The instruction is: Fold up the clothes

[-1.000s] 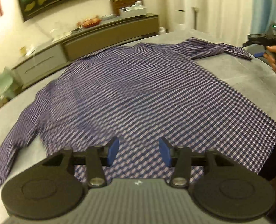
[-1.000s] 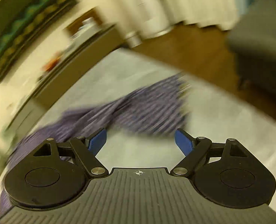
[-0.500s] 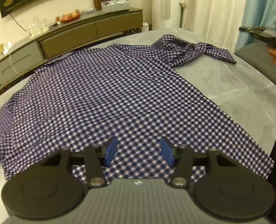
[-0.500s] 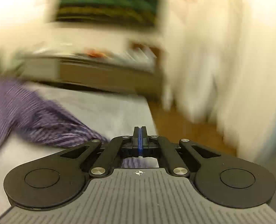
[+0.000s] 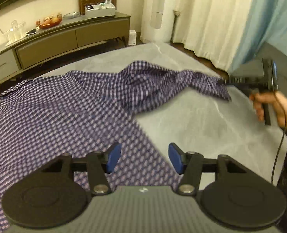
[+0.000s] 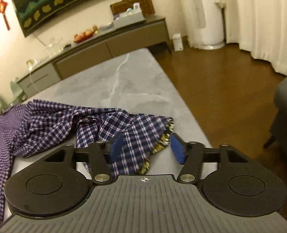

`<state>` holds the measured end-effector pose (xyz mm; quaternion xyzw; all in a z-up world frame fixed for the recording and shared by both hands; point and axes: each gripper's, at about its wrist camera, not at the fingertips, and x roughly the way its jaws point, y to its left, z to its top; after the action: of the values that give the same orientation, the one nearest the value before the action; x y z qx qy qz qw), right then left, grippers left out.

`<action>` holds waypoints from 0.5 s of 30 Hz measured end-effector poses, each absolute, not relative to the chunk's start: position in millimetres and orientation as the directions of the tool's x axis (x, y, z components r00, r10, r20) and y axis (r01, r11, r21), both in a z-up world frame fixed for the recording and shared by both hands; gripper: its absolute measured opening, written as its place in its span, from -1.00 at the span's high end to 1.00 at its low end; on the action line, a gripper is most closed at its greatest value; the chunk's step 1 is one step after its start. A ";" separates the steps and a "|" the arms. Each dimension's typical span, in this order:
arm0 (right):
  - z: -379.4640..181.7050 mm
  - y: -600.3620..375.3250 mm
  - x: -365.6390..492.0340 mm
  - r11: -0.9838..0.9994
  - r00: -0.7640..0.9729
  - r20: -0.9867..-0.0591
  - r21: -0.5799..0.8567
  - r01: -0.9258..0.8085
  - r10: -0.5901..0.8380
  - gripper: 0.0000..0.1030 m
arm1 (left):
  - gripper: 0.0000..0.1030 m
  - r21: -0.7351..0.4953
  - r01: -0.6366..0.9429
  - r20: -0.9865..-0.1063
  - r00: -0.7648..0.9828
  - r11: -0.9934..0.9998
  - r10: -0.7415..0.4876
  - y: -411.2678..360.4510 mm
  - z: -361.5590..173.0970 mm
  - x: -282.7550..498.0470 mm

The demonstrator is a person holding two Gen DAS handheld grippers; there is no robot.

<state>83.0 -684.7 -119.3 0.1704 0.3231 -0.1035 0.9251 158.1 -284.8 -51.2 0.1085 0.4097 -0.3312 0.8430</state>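
- Now the checked shirt point(image 5: 52, 104) lies spread on the grey table point(image 5: 211, 120).
- Left gripper point(image 5: 144, 158) hangs spread above its hem.
- Right gripper point(image 6: 146, 147), jaws just opening, stands apart around the bunched sleeve point(image 6: 135, 134), not pinching.

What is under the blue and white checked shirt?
Under the blue and white checked shirt lies the grey marble-patterned table top, bare to the right of the cloth and beyond it. Whether anything else lies beneath the shirt cannot be seen, because the cloth covers that part.
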 end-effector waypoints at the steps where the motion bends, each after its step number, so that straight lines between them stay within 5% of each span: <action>1: -117.6 -682.7 86.6 0.929 0.767 -0.636 0.229 0.292 -0.084 0.70 | -0.09 -0.118 0.630 -0.765 0.435 0.768 -0.475 -289.8 -54.3 167.9; 2: -117.5 -682.2 88.8 0.938 0.767 -0.637 0.214 0.273 -0.078 1.00 | -0.09 -0.152 0.606 -0.769 0.424 0.781 -0.478 -292.9 -58.2 177.9; 6: -85.8 -665.0 78.7 0.982 0.839 -0.541 0.117 0.147 -0.061 1.00 | -0.09 -0.221 0.501 -0.786 0.417 0.837 -0.457 -301.3 -76.7 212.6; 11: -60.3 -656.0 69.7 0.988 0.863 -0.505 0.140 0.064 0.015 0.99 | -0.10 -0.140 0.488 -0.767 0.496 0.861 -0.406 -332.5 -90.6 236.4; 13: -69.1 -661.4 80.6 0.983 0.845 -0.535 0.161 0.093 0.007 0.43 | -0.19 -0.066 0.519 -0.748 0.539 0.852 -0.386 -357.6 -93.3 236.7; 14: -76.6 -664.0 88.8 0.982 0.835 -0.550 0.149 0.118 -0.017 -0.19 | -0.26 -0.041 0.536 -0.736 0.555 0.843 -0.388 -369.0 -94.8 235.6; 15: -84.0 -666.5 97.0 0.980 0.824 -0.565 0.136 0.142 -0.041 -0.54 | -0.28 -0.032 0.555 -0.727 0.557 0.831 -0.401 -378.8 -97.4 235.2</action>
<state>97.0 -666.5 -84.0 0.0864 0.2928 -0.0480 0.9511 235.2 -378.8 -97.4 0.1008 0.3834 -0.2725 0.8767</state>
